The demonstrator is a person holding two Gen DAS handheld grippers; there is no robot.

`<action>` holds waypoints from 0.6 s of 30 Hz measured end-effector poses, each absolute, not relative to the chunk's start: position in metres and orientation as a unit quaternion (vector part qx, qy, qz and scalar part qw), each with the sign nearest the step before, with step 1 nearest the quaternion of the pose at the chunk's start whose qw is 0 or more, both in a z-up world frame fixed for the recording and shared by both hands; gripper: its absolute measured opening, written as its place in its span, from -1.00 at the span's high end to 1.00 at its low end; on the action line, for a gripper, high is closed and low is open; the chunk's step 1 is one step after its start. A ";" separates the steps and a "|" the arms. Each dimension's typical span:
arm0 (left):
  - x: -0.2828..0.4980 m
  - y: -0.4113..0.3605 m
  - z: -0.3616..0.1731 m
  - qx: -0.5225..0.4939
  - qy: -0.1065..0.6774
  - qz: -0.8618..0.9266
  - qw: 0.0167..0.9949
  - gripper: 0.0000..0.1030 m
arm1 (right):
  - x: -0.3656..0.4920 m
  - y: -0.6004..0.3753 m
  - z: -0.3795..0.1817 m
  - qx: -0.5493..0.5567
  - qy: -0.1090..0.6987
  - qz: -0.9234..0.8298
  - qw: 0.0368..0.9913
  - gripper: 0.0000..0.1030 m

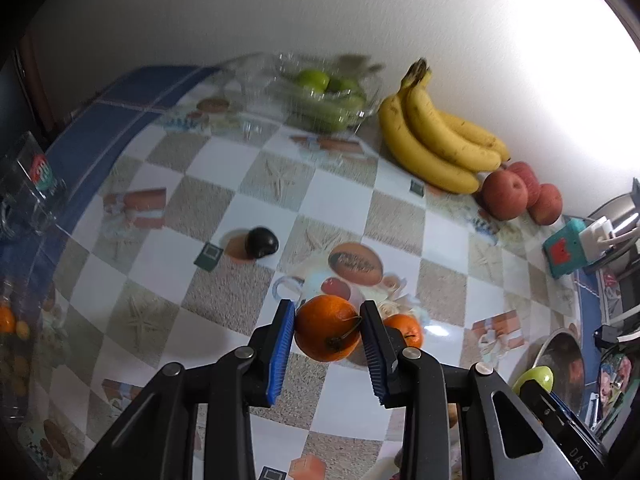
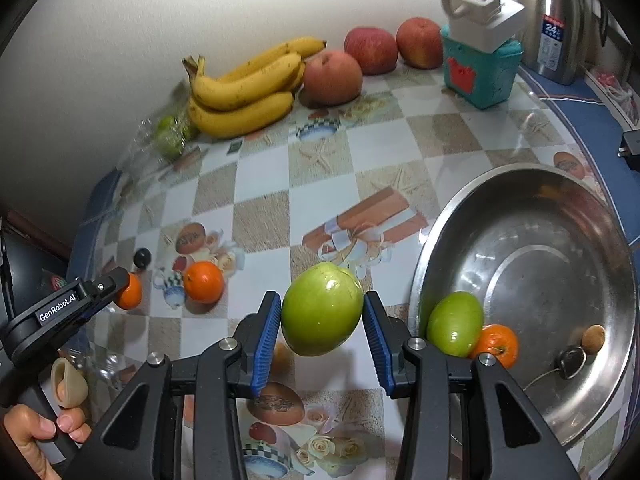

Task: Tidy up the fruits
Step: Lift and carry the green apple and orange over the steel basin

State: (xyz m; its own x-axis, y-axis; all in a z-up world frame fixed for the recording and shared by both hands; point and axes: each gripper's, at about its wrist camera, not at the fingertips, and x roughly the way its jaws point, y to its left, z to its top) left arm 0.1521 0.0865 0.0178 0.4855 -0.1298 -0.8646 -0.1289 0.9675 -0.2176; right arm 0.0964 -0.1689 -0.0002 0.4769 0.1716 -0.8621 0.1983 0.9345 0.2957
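My left gripper [image 1: 328, 330] clamps an orange [image 1: 326, 328], my right gripper [image 2: 320, 316] a green fruit [image 2: 321, 314]; the glass bowl [image 1: 320, 96] lies at twelve o'clock, left nearer.

"GenRobot.AI" on the left gripper [image 2: 120, 292] body — "24" on the steel flask's label [image 2: 553, 42] — "DAS" on a gripper arm [image 1: 576, 454].

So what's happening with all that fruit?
A person is sorting fruit with two tools. The left hand-held gripper is clamped on an orange, lifted off the checkered table, while another orange sits just behind it. The right hand-held gripper holds a green apple beside a metal bowl, which already has a green apple and a small orange in it. Bananas and red apples wait by the wall.
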 end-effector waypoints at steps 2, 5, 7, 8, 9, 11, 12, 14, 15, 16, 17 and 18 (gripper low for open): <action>0.150 0.087 0.025 -0.130 0.500 -0.002 0.856 0.30 | 0.094 -0.171 0.006 0.184 0.505 -0.010 0.843 0.15; 0.147 0.087 0.034 -0.132 0.490 -0.001 0.862 0.30 | 0.089 -0.175 0.014 0.189 0.496 -0.012 0.847 0.15; 0.146 0.086 0.039 -0.132 0.486 -0.001 0.864 0.30 | 0.087 -0.178 0.018 0.190 0.492 -0.015 0.850 0.15; 0.145 0.086 0.041 -0.133 0.484 -0.002 0.865 0.30 | 0.087 -0.179 0.019 0.189 0.491 -0.018 0.850 0.15; 0.144 0.085 0.043 -0.135 0.482 -0.003 0.866 0.30 | 0.087 -0.181 0.018 0.188 0.492 -0.021 0.850 0.15; 0.143 0.084 0.045 -0.139 0.480 -0.007 0.866 0.30 | 0.085 -0.187 0.016 0.190 0.495 -0.029 0.847 0.15; 0.142 0.083 0.046 -0.139 0.480 -0.008 0.866 0.30 | 0.085 -0.190 0.015 0.193 0.496 -0.032 0.846 0.15; 0.141 0.078 0.047 -0.134 0.481 -0.009 0.867 0.30 | 0.083 -0.199 0.012 0.203 0.497 -0.041 0.843 0.15; 0.141 0.075 0.048 -0.130 0.481 -0.009 0.867 0.30 | 0.082 -0.204 0.012 0.206 0.496 -0.046 0.842 0.15; 0.141 0.072 0.048 -0.126 0.482 -0.010 0.867 0.30 | 0.080 -0.210 0.012 0.208 0.495 -0.055 0.842 0.15; 0.140 0.068 0.048 -0.123 0.483 -0.014 0.867 0.30 | 0.078 -0.215 0.011 0.208 0.494 -0.064 0.842 0.15; 0.140 0.064 0.048 -0.122 0.483 -0.018 0.867 0.30 | 0.077 -0.220 0.011 0.208 0.494 -0.072 0.841 0.15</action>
State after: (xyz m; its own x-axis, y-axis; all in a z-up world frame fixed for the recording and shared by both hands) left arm 0.1402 0.0643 0.0482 0.5325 -0.1496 -0.8331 -0.0864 0.9695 -0.2293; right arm 0.0770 -0.2201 0.0109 0.5012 0.0850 -0.8611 0.3266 0.9030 0.2792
